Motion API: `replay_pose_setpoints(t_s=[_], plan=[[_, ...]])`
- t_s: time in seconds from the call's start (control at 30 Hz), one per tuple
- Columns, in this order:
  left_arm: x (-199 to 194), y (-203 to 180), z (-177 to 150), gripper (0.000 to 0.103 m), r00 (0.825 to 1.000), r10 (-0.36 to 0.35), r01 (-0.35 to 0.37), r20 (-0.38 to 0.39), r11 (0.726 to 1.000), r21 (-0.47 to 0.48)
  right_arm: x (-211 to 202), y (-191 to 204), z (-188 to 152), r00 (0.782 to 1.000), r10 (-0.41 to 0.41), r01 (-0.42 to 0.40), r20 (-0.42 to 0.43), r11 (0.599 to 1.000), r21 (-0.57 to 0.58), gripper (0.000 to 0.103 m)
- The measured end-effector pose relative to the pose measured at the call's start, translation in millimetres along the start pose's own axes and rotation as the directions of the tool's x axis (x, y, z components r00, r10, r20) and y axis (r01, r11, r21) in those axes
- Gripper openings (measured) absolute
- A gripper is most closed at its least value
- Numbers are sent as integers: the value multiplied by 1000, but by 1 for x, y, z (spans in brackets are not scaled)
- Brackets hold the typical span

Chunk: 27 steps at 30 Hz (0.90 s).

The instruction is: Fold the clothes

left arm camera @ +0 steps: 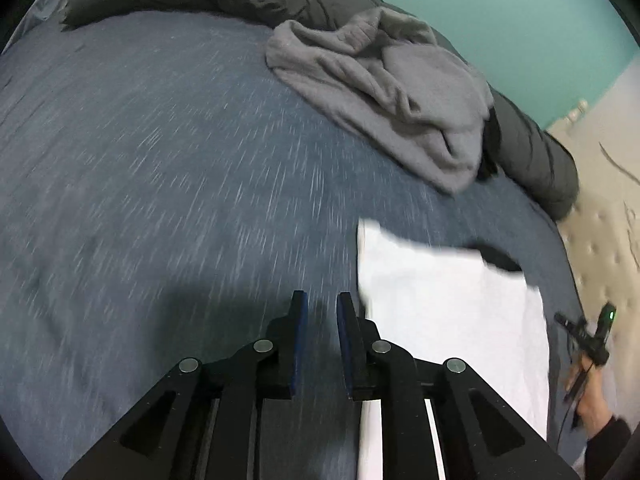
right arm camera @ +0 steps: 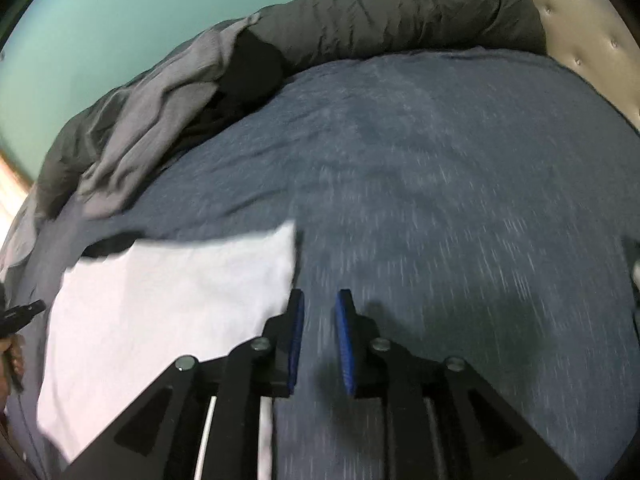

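Surface: a blue heathered bedspread (left arm camera: 180, 168) is seen filling most of both wrist views; its fleck pattern is smeared by motion blur.
White garment: a folded white garment (left arm camera: 452, 308) is laid flat on the bedspread, to the right of the left gripper in the left wrist view and to the left of the right gripper in the right wrist view, so it lies between the two tools. A dark patch, perhaps a neck opening, is seen at its far edge.
Left gripper: the left gripper (left arm camera: 322, 310) is held over bare bedspread just beside the near left edge of the white garment. Its blue-padded jaws are parted by a narrow gap, and only bedspread is seen between them; nothing is gripped.
Right gripper: the right gripper (right arm camera: 320, 308) is held over the bedspread just beside the near right corner of the white garment. Its jaws are likewise slightly apart, with nothing between them.
Grey garment: a crumpled grey sweatshirt-like garment (left arm camera: 392, 92) is heaped at the far side of the bed, well apart from the white garment and resting partly against the duvet.
Duvet: a dark grey quilted duvet (right arm camera: 400, 12) is bunched along the far edge of the bed.
Black fabric: a small piece of black fabric (right arm camera: 256, 68) is seen tucked between the grey garment and the duvet.
Headboard: a cream tufted headboard (right arm camera: 592, 32) is seen at the right of the bed.
Wall: a teal wall (right arm camera: 120, 20) is seen behind the bed.
Person: a hand (left arm camera: 592, 392) in a dark sleeve is seen at the right edge of the left wrist view, holding the other tool.
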<state>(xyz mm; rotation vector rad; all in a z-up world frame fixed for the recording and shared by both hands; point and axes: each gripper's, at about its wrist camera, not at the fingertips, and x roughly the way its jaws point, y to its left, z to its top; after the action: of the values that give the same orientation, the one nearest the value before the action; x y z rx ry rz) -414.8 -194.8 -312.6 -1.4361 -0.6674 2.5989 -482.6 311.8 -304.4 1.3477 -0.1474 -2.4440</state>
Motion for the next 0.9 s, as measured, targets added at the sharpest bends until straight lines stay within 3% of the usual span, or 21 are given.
replay_pose_setpoints(t_s=[0.1, 0.2, 0.27, 0.33, 0.6, 0.9], plan=[[-22, -1, -36, 17, 998, -26, 28, -62, 999, 25, -28, 9, -35, 994, 89, -90, -59, 996, -12, 17], [-41, -5, -74, 19, 990, -67, 73, -122, 996, 48, -49, 11, -75, 977, 170, -168, -126, 985, 25, 37], [-52, -7, -100, 32, 984, -88, 97, -157, 994, 55, -63, 11, -101, 966, 210, -206, -147, 978, 46, 44], [-59, -8, -123, 38, 978, -105, 115, -180, 992, 46, -69, 10, -124, 954, 243, -234, -178, 970, 70, 45], [-72, -17, -182, 40, 965, -111, 132, -239, 988, 77, -84, 4, -185, 942, 228, -221, -248, 974, 55, 45], [-74, -21, -190, 40, 970, -93, 120, -223, 987, 111, -83, 19, -196, 948, 172, -198, -269, 978, -72, 45]])
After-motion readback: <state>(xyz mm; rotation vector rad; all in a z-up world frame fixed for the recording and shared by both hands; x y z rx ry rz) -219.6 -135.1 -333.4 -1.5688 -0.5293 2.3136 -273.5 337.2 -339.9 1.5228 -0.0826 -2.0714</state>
